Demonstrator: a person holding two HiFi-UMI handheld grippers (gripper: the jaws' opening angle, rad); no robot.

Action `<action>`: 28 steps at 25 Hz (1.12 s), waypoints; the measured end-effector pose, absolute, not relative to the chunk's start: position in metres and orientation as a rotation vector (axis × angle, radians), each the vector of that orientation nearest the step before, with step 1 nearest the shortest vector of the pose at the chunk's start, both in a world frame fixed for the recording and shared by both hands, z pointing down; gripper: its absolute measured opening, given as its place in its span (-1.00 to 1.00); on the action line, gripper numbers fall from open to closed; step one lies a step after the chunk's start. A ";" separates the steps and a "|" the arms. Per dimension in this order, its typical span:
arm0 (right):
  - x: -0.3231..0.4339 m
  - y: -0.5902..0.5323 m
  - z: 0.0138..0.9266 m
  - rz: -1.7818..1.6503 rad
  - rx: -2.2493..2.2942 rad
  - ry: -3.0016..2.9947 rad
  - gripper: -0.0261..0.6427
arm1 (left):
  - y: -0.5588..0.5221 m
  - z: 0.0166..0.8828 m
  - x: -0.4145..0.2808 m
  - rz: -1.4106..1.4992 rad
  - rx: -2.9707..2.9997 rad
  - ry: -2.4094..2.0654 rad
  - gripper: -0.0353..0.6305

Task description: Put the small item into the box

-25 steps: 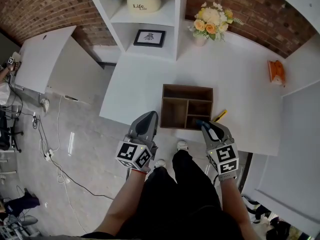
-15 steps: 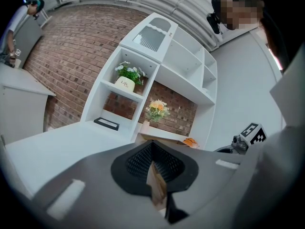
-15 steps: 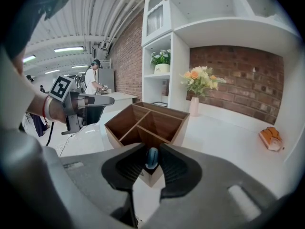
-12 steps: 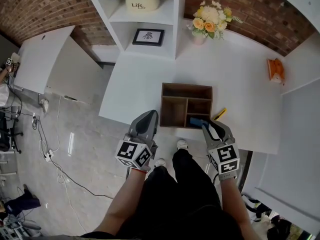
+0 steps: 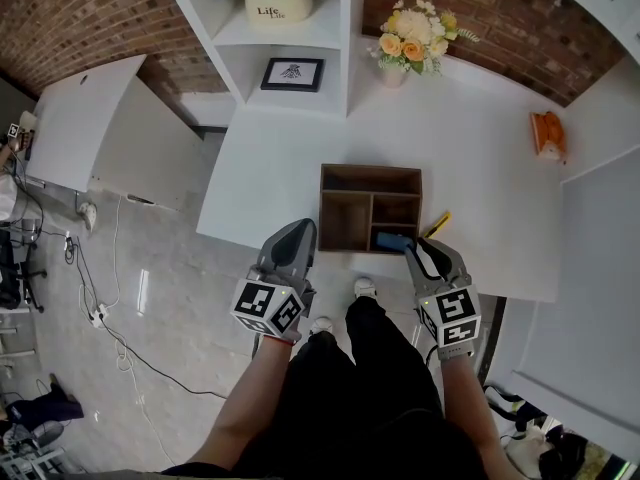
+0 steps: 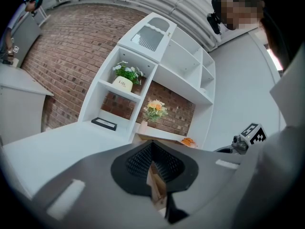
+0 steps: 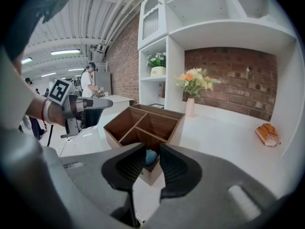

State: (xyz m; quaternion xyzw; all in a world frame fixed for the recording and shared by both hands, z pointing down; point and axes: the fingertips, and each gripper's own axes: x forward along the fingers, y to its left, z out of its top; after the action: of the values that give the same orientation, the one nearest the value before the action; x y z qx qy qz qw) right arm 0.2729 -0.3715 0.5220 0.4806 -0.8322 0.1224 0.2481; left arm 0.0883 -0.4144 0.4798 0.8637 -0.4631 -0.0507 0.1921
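The brown wooden box (image 5: 371,179) with several open compartments stands near the front edge of the white table (image 5: 480,198). A small blue item (image 5: 395,240) lies in its near right compartment. My right gripper (image 5: 415,252) hovers just in front of that compartment, open with a narrow gap and nothing between its fingers. In the right gripper view the blue item (image 7: 150,157) shows inside the box (image 7: 157,124), beyond the right gripper (image 7: 151,162). My left gripper (image 5: 300,232) is shut and empty at the box's near left corner; in the left gripper view a sliver of wood shows past the left gripper (image 6: 153,174).
A yellow pen-like object (image 5: 438,226) lies on the table right of the box. At the back stand a vase of flowers (image 5: 405,46), a framed picture (image 5: 292,73) and a potted plant (image 5: 270,0) in a white shelf unit. An orange object (image 5: 548,134) sits far right.
The right gripper held the blue item over the box, then let it go into the near right compartment and drew back slightly. The left gripper has stayed in place.
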 end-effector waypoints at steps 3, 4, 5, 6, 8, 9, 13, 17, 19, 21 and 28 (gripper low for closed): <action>0.273 -0.371 0.519 0.328 1.325 -2.275 -0.66 | -0.414 0.479 0.090 -0.143 2.431 -1.291 -0.88; 0.272 -0.371 0.517 0.324 1.331 -2.279 -0.67 | -0.413 0.478 0.090 -0.143 2.433 -1.289 -0.88; 0.272 -0.371 0.515 0.319 1.339 -2.284 -0.67 | -0.413 0.478 0.090 -0.142 2.434 -1.287 -0.88; 0.272 -0.371 0.513 0.313 1.349 -2.289 -0.67 | -0.413 0.478 0.090 -0.140 2.436 -1.286 -0.88; 0.273 -0.371 0.508 0.300 1.378 -2.302 -0.69 | -0.412 0.478 0.090 -0.137 2.441 -1.284 -0.88; 0.274 -0.371 0.506 0.292 1.395 -2.307 -0.71 | -0.412 0.478 0.090 -0.136 2.445 -1.283 -0.88; 0.280 -0.371 0.495 0.264 1.460 -2.316 -0.85 | -0.411 0.475 0.088 -0.138 2.453 -1.281 -0.88; 0.287 -0.370 0.483 0.240 1.530 -2.326 -0.91 | -0.409 0.470 0.086 -0.137 2.466 -1.282 -0.88; 0.291 -0.369 0.476 0.218 1.577 -2.332 -0.91 | -0.409 0.468 0.085 -0.136 2.476 -1.285 -0.88; 0.295 -0.367 0.467 0.194 1.625 -2.343 -0.91 | -0.410 0.465 0.083 -0.139 2.483 -1.290 -0.88; 0.307 -0.360 0.436 0.128 1.746 -2.387 -0.91 | -0.410 0.450 0.074 -0.164 2.506 -1.314 -0.88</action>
State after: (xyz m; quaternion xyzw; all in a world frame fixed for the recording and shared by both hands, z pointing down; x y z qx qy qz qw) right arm 0.3070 -0.3597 0.4356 0.5874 -0.8030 0.0431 0.0905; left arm 0.0740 -0.4104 0.4501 0.8738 -0.4581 -0.0570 0.1531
